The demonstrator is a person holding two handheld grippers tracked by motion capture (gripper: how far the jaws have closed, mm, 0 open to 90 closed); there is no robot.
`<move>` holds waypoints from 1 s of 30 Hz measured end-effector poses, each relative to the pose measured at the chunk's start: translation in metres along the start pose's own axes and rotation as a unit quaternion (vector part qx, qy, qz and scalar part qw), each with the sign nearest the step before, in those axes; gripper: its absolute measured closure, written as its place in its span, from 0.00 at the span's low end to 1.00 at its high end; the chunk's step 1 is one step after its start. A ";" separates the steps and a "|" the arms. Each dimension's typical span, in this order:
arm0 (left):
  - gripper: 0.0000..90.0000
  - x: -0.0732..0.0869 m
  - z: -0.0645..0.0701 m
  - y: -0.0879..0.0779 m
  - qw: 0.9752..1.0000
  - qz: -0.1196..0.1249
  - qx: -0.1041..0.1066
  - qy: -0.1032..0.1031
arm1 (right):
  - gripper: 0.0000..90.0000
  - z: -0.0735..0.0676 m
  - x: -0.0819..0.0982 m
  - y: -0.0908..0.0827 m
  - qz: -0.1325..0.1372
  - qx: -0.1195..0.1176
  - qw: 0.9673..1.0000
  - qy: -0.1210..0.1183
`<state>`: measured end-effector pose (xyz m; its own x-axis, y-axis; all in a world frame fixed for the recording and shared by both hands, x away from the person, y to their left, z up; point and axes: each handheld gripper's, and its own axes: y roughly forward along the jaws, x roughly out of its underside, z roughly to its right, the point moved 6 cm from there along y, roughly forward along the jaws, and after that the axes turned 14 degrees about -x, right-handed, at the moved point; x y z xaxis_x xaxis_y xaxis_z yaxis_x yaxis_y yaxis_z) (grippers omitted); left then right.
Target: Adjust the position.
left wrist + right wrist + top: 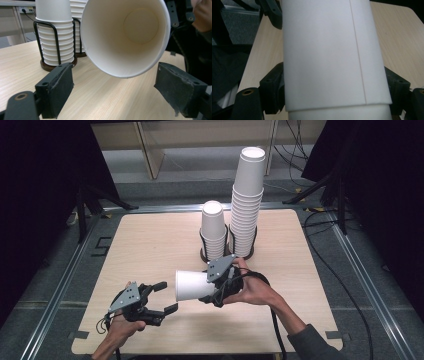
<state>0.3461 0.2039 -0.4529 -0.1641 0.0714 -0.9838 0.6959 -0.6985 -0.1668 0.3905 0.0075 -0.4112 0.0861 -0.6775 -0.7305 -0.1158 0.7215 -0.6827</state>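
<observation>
My right gripper [212, 287] clamps a white paper cup [194, 285] on its side above the table [150, 240], mouth toward my left gripper [165, 296]. Left jaws stand wide apart with nothing between the pads — cup's open mouth [125, 35] just ahead. Two cup stacks [214, 227] [247, 202] in wire holders stand behind — well apart from the left gripper.

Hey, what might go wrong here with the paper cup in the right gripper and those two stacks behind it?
1. The right gripper clamps the thin-walled paper cup across its sides, held sideways; a tighter squeeze might dent it.
2. The tall stack rises well above its wire holder and seems to lean slightly, so a bump from the right hand might topple it.
3. The left gripper stands open just short of the cup's rim; a hasty grab could crush the rim.
</observation>
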 end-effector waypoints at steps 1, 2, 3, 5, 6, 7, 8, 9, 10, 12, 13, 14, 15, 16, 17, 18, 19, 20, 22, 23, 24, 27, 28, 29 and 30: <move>0.16 -0.001 0.001 0.001 1.000 0.007 0.003 -0.005 | 0.26 0.000 -0.001 0.000 0.006 -0.003 1.000 0.000; 0.16 -0.001 0.003 0.002 1.000 0.013 0.008 -0.007 | 0.26 -0.001 -0.002 -0.001 0.013 -0.006 1.000 -0.001; 0.16 -0.001 0.004 0.002 1.000 0.015 0.008 -0.008 | 0.26 -0.002 -0.004 0.000 0.021 -0.011 1.000 -0.004; 0.16 -0.002 0.005 0.002 1.000 0.012 0.010 -0.009 | 0.26 -0.002 -0.006 0.001 0.024 -0.009 1.000 -0.014; 0.16 -0.002 0.006 0.002 1.000 0.011 0.012 -0.009 | 0.26 -0.002 -0.006 0.001 0.024 -0.009 1.000 -0.014; 0.16 -0.002 0.007 0.001 1.000 0.008 0.011 -0.010 | 0.26 -0.002 -0.006 0.002 0.024 -0.012 1.000 -0.015; 0.16 -0.003 0.008 0.001 1.000 0.011 0.013 -0.012 | 0.26 -0.004 -0.006 0.003 0.027 -0.018 0.999 -0.010; 0.16 -0.004 0.009 0.001 1.000 0.012 0.013 -0.011 | 0.26 -0.005 -0.007 0.004 0.032 -0.025 0.999 -0.010; 0.16 -0.004 0.009 0.001 1.000 0.013 0.014 -0.006 | 0.26 -0.006 -0.007 0.006 0.033 -0.030 0.999 -0.012; 0.14 -0.005 0.011 0.001 1.000 0.017 0.016 -0.011 | 0.26 -0.006 -0.007 0.009 0.033 -0.035 0.999 -0.012; 0.14 -0.005 0.011 0.001 1.000 0.018 0.016 -0.009 | 0.26 -0.005 -0.007 0.010 0.032 -0.029 0.999 -0.019; 0.14 -0.005 0.012 0.001 1.000 0.015 0.017 -0.003 | 0.26 -0.005 -0.008 0.012 0.035 -0.033 0.999 -0.019; 0.12 -0.005 0.012 0.001 1.000 0.015 0.015 -0.006 | 0.26 -0.007 -0.007 0.014 0.036 -0.041 0.998 -0.011; 0.10 -0.006 0.013 0.001 1.000 0.017 0.014 -0.011 | 0.26 -0.007 -0.007 0.016 0.039 -0.046 0.998 -0.011; 0.08 -0.007 0.013 0.001 1.000 0.020 0.014 -0.012 | 0.26 -0.007 -0.007 0.017 0.039 -0.045 0.998 -0.013; 0.07 -0.007 0.013 0.001 1.000 0.023 0.016 -0.012 | 0.26 -0.008 -0.007 0.018 0.041 -0.050 0.998 -0.013; 0.05 -0.007 0.013 0.001 1.000 0.022 0.016 -0.012 | 0.26 -0.008 -0.008 0.020 0.044 -0.054 0.997 -0.013; 0.04 -0.007 0.013 0.001 1.000 0.023 0.015 -0.012 | 0.26 -0.009 -0.008 0.021 0.046 -0.059 0.997 -0.012; 0.01 -0.007 0.014 0.002 1.000 0.020 0.013 -0.013 | 0.26 -0.010 -0.009 0.023 0.052 -0.064 0.996 -0.013; 0.00 -0.008 0.015 0.002 0.999 0.023 0.016 -0.016 | 0.26 -0.009 -0.010 0.023 0.055 -0.062 0.996 -0.020; 0.00 -0.008 0.015 0.002 1.000 0.022 0.014 -0.015 | 0.26 -0.009 -0.010 0.024 0.058 -0.066 0.996 -0.021; 0.00 -0.010 0.017 0.001 0.999 0.031 0.020 -0.019 | 0.26 -0.011 -0.011 0.028 0.068 -0.080 0.994 -0.012; 0.01 -0.011 0.017 0.001 0.999 0.034 0.021 -0.020 | 0.26 -0.012 -0.011 0.030 0.070 -0.082 0.994 -0.012; 0.02 -0.012 0.017 0.001 0.999 0.038 0.021 -0.022 | 0.26 -0.012 -0.011 0.031 0.070 -0.083 0.994 -0.012; 0.02 -0.012 0.017 0.000 0.999 0.039 0.020 -0.021 | 0.26 -0.012 -0.011 0.033 0.073 -0.087 0.994 -0.011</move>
<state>0.3362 0.1905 -0.4397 -0.1409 -0.0140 -0.9899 0.6796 -0.7285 -0.0864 0.3739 0.0370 -0.4255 0.0764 -0.5634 -0.8226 -0.2975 0.7746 -0.5581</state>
